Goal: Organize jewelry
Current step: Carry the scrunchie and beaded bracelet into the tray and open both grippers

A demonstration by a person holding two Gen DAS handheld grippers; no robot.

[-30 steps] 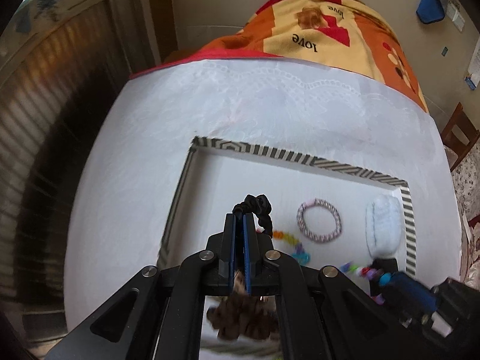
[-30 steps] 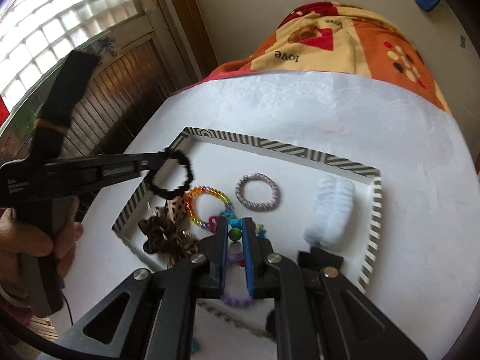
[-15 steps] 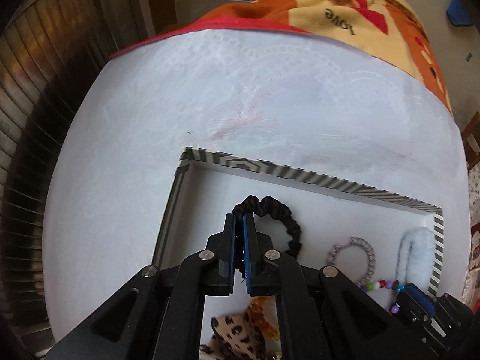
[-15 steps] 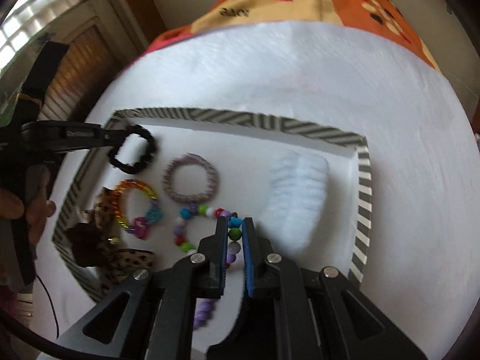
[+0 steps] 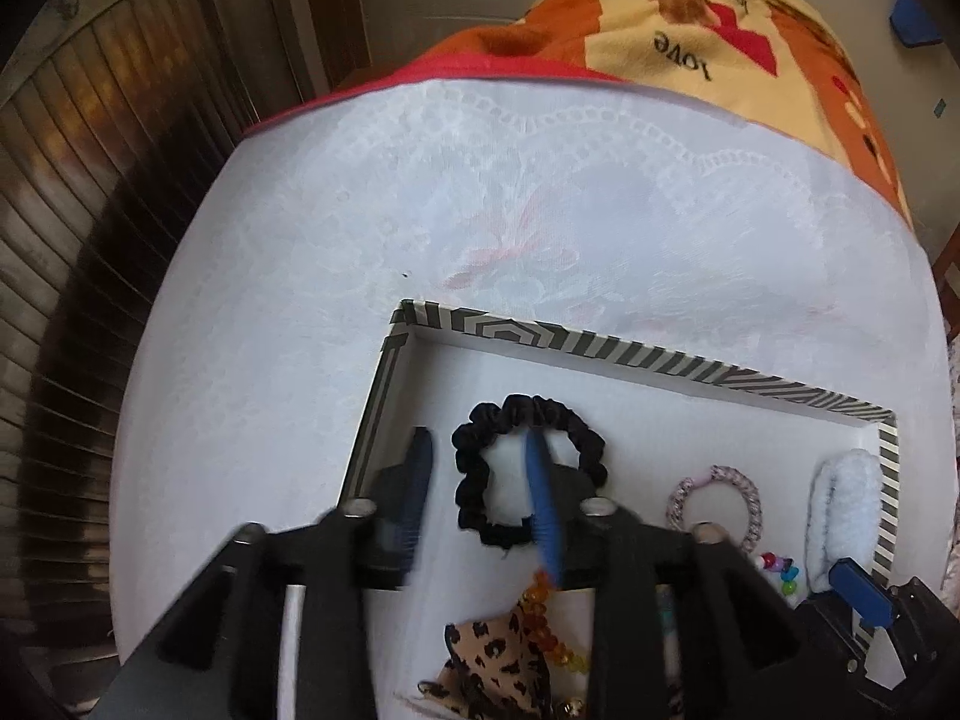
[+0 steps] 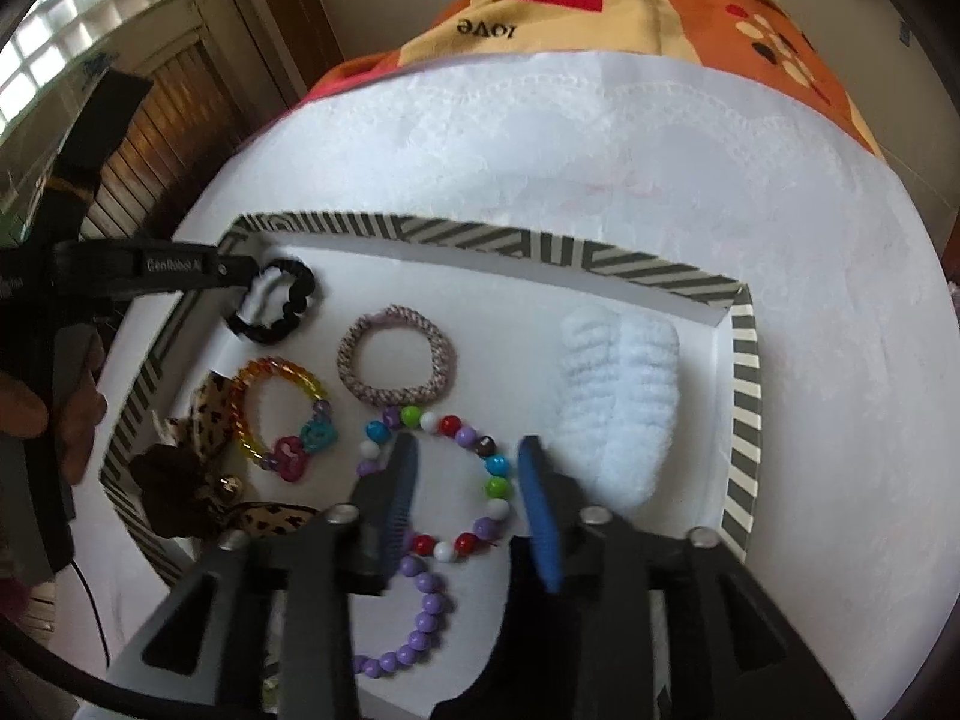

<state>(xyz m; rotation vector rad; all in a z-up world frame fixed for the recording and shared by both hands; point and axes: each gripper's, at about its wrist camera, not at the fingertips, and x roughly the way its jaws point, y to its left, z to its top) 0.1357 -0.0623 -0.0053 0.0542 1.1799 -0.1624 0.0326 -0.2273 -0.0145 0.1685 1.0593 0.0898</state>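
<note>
- Currently both grippers are parked over the striped tray point(image 6: 744, 360), jaws just opened and apart on each, nothing clamped.
- Left gripper point(image 5: 477, 468): the black scrunchie point(image 5: 480, 480) lies flat in the tray's far-left corner, but one blue finger point(image 5: 543, 504) is seen inside the loop. If the gripper is lifted at an angle, the scrunchie could be hooked and dragged back out.
- Right gripper point(image 6: 465, 462): the multicolour bead bracelet point(image 6: 498, 468) lies on the tray floor near the front edge, its loop straddled by the open fingers. The same snag risk is judged here.
- The purple bead strand point(image 6: 420, 606) trails toward the tray's front edge under the gripper body; it could be caught by a careless retreat.
- The woven pink band point(image 6: 393, 360), amber bracelet point(image 6: 276, 402), leopard bow point(image 6: 210, 414) and fluffy white scrunchie point(image 6: 618, 396) are packed close inside the tray, so any dragged piece could disturb the neighbours.
</note>
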